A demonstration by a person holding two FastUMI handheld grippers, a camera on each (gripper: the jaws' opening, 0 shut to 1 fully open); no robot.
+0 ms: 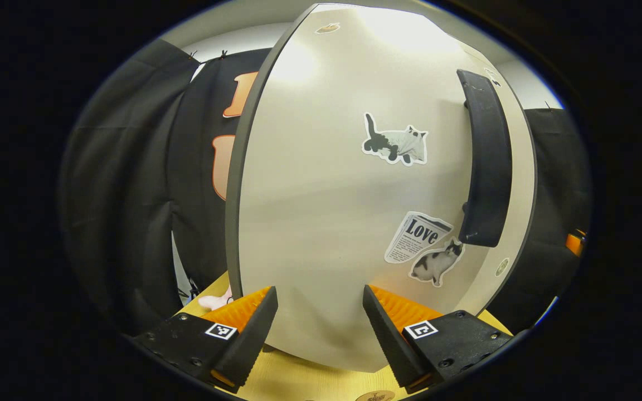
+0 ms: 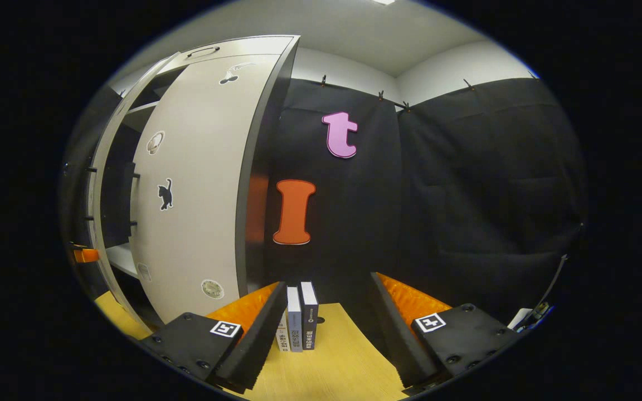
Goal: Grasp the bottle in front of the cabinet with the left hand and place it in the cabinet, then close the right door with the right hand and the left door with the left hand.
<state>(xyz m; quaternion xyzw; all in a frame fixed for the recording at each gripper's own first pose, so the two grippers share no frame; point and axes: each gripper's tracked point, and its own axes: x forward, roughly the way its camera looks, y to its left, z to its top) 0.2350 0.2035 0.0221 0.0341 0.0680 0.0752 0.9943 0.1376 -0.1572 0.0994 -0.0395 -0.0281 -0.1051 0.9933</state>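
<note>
The left gripper view faces a pale beige cabinet door point(image 1: 354, 195) with a dark edge band, seen close up. A long black bar handle point(image 1: 485, 161) runs upright near its right edge. Stickers sit on the panel: a black-and-white cat sticker point(image 1: 396, 146) near the middle, a newspaper-style sticker point(image 1: 417, 236) lower down, and a second cat sticker point(image 1: 436, 263) just beneath it. The left gripper point(image 1: 320, 326) points straight at the lower part of this door, its fingers point(image 1: 254, 328) spread wide apart with nothing between them but the panel behind; whether the tips touch the door cannot be told. Below lies the light wooden surface point(image 1: 310, 381), and a small pink object point(image 1: 214, 301) rests on it past the door's left edge.

In the right gripper view the tall beige cabinet point(image 2: 187, 200) stands to the left, its right door point(image 2: 198, 184) swung nearly shut, with a small black cat sticker point(image 2: 165, 194) on it. A dark gap to its left shows pale shelves point(image 2: 123, 259) inside; the bottle cannot be made out there. The right gripper point(image 2: 327, 328) hovers level over the wooden surface, aimed at the black cloth wall, its fingers point(image 2: 262, 328) released and apart, holding nothing. Three slim upright books point(image 2: 298, 326) stand on the surface between the fingers, close to the left one.
</note>
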